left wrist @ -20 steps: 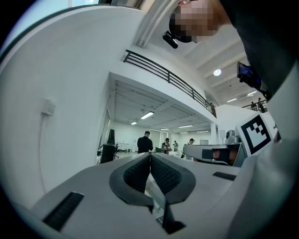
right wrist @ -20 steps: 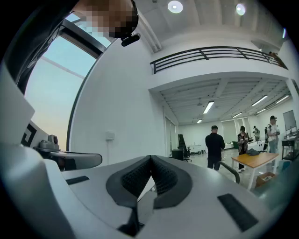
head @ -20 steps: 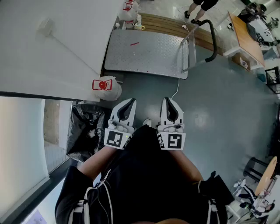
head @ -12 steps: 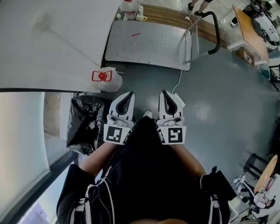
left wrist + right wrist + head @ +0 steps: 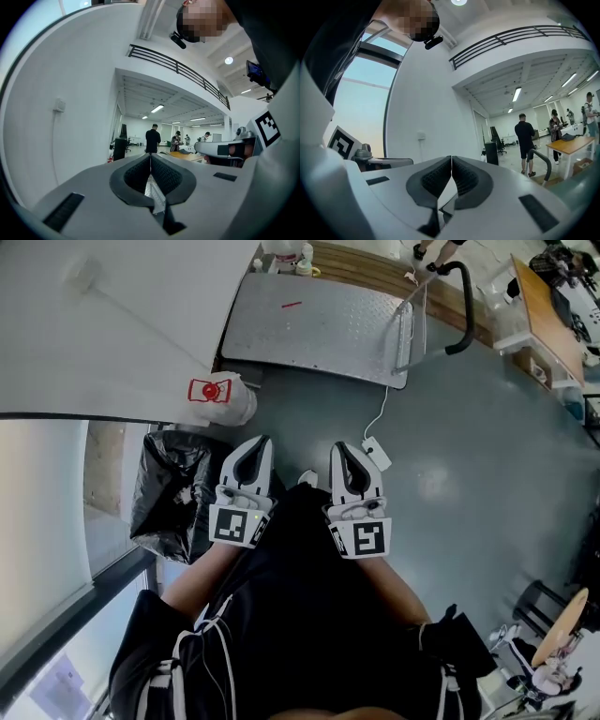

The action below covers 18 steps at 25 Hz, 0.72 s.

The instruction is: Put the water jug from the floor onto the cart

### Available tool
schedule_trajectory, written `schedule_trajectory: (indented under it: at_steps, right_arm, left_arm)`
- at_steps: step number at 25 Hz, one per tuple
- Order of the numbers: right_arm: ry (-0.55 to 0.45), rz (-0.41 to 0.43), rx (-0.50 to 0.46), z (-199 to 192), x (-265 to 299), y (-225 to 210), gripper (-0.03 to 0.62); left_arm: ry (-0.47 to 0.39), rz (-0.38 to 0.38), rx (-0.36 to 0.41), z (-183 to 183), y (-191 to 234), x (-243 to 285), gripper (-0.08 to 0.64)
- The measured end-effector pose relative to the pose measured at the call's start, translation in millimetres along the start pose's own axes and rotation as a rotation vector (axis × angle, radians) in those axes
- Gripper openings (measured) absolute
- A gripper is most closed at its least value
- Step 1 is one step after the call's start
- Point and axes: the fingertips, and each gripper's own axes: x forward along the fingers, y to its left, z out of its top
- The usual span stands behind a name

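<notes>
Left gripper (image 5: pixel 253 448) & right gripper (image 5: pixel 340 452) sat level, side by side, jaws pressed together, nothing btwn them. Clear plastic water jug (image 5: pixel 221 397) w/ red label stood on grey floor (image 5: pixel 450 465) just ahead-left of left gripper. Grey metal platform cart (image 5: pixel 319 324) lay further ahead of the 2.

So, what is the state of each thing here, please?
Left tongs: shut, empty.
Right tongs: shut, empty.
Jug: on the floor by the wall, not gripped.
Cart: no jug on its deck, handle up.
</notes>
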Motion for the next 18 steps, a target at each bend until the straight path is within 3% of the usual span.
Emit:
schedule_trajectory:
  at_steps: [9, 14, 18]
  right_arm:
    - [-0.001, -0.061, 0.042, -1, -2, -39, 0.018]
    - [-0.07, -0.032, -0.016, 9, 13, -36, 0.018]
    - [-0.052, -0.08, -0.037, 8, 32, -54, 0.018]
  left_arm:
    - [0.011, -0.073, -0.008, 4, -22, 38, 0.02]
    - [-0.025, -0.109, 0.017, 14, -22, 54, 0.018]
    - [-0.024, -0.159, 0.002, 10, -17, 84, 0.018]
